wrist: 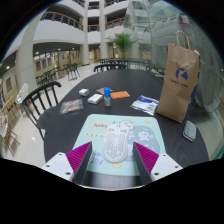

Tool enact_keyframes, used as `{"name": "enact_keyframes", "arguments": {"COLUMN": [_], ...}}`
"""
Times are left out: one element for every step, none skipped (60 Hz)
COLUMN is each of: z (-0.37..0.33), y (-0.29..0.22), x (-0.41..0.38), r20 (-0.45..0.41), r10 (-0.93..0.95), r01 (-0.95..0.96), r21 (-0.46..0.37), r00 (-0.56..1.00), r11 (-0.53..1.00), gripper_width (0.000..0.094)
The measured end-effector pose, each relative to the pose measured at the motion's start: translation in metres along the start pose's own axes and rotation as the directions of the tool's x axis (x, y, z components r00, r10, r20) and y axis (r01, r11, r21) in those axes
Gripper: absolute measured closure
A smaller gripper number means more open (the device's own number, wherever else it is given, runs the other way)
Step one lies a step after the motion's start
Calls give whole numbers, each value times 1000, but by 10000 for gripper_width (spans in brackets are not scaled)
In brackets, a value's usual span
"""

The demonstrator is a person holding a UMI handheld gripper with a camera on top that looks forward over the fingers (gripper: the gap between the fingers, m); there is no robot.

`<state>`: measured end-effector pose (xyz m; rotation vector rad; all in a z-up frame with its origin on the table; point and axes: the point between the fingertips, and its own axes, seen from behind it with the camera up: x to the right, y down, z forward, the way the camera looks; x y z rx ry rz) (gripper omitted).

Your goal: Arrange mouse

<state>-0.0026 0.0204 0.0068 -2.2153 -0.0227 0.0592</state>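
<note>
A white perforated mouse (116, 142) lies on a pale green mouse mat (112, 138) on the dark round table (70, 128). My gripper (113, 158) is open just above the mat's near edge. Its pink-padded fingers (80, 157) stand on either side of the mouse's near end with a gap at each side. The mouse rests on the mat, not gripped.
A brown paper bag (181, 84) stands at the right of the table, with a phone (190, 129) in front of it. A blue bottle (107, 96), a white box (96, 98), a booklet (72, 105) and papers (145, 103) lie beyond the mat. Black chairs (40, 98) surround the table.
</note>
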Motion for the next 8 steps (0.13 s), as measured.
{"name": "enact_keyframes", "arguments": {"z": [-8,-16,-24,-32,-39,-48,-56,-63], "y": [3,5,7,8,10,13,16,18], "x": [-2,-4,-6,-8,-10,-12,-13,-12], "r20": [5,11,17,23,27,28,27,22], "r10": [-6,-14,-23,-31,-39,-47,-58,-73], "r01": [6,14,23,31,39,46,58,73], "r21": [0,3,7,12,18,23,29,35], "r00": [1000,1000,1000,999,999,998,998,997], "r11": [1000,1000,1000,999,999,999,998,997], "gripper_width": [113,111,107,107,108,105,102,98]}}
